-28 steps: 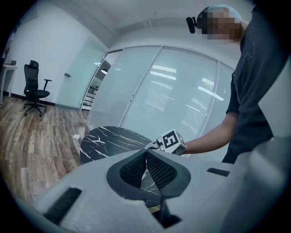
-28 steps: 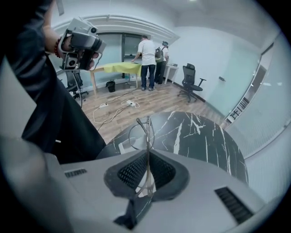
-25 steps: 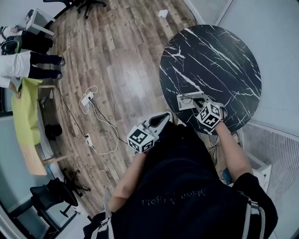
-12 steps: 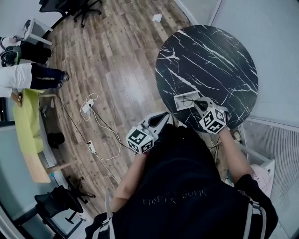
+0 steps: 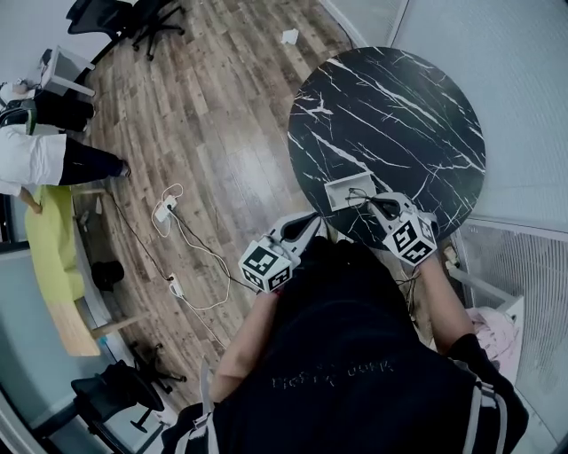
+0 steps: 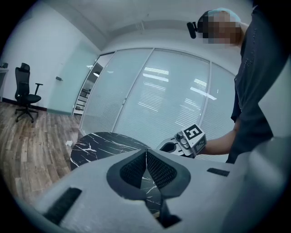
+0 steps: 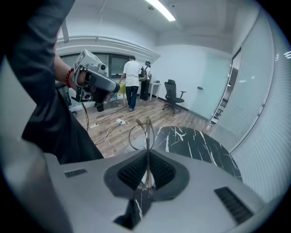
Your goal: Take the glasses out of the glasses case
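Note:
A round black marble table (image 5: 399,115) carries a small open white glasses case (image 5: 338,191) near its front edge. My right gripper (image 5: 373,204) is shut on thin wire-rimmed glasses (image 5: 358,192), held just right of the case. In the right gripper view the glasses (image 7: 137,134) stand upright, pinched between the jaws of the right gripper (image 7: 148,154), with a lens sticking out above the table (image 7: 200,145). My left gripper (image 5: 312,222) hangs off the table's left edge, shut on nothing. Its own view shows the left gripper (image 6: 146,152) with pads pressed together.
Cables and a power strip (image 5: 165,188) lie on the wooden floor to the left. People (image 5: 35,155) stand at the far left near a yellow-green table (image 5: 49,239). Office chairs (image 5: 133,13) stand at the back. Glass partitions close off the right side.
My right gripper has drawn back toward the person, and the glasses have come from inside the case to its right edge. The left gripper has barely moved.

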Tool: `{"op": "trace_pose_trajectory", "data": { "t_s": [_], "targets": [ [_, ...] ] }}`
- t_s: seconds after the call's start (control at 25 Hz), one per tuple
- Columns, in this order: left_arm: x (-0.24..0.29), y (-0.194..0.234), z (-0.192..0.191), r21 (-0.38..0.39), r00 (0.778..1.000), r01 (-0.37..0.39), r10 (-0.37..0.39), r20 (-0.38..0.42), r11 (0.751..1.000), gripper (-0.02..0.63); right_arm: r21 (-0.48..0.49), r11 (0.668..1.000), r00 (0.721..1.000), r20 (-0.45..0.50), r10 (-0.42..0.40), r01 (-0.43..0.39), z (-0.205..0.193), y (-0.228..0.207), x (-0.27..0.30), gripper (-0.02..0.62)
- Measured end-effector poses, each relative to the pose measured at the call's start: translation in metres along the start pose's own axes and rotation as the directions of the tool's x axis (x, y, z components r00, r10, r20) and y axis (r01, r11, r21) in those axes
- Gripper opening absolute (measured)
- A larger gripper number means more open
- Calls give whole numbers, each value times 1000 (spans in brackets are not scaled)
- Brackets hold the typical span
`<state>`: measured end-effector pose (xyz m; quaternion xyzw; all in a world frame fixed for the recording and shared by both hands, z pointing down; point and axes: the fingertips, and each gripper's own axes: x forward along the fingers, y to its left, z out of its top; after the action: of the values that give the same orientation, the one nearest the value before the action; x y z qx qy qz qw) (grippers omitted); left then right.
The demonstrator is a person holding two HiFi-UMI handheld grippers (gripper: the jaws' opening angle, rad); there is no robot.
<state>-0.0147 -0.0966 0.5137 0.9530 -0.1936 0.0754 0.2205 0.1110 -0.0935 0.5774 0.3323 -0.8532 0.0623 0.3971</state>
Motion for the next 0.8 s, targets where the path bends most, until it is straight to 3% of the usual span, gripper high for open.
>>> {"op": "trace_pose_trajectory", "data": {
  "t_s": [0.32, 0.44, 0.6, 0.8],
  "targets": [
    [7, 1, 7, 8, 1000, 21, -21, 2, 1000, 20, 84, 993, 987, 135, -88, 77, 27, -1, -29, 38],
    [8, -2, 17, -22, 999, 32, -31, 34, 999, 20, 190, 979, 974, 196, -110, 73, 31, -2, -38, 38],
    [10, -3, 26, -2, 998, 51, -51, 43, 999, 20, 291, 953, 954, 252, -163, 86, 38, -15, -51, 38],
    [14, -2, 32, 21, 997, 63, -64, 39, 998, 20, 337, 935, 929, 301, -215, 107, 47, -26, -66, 38]
  ]
}}
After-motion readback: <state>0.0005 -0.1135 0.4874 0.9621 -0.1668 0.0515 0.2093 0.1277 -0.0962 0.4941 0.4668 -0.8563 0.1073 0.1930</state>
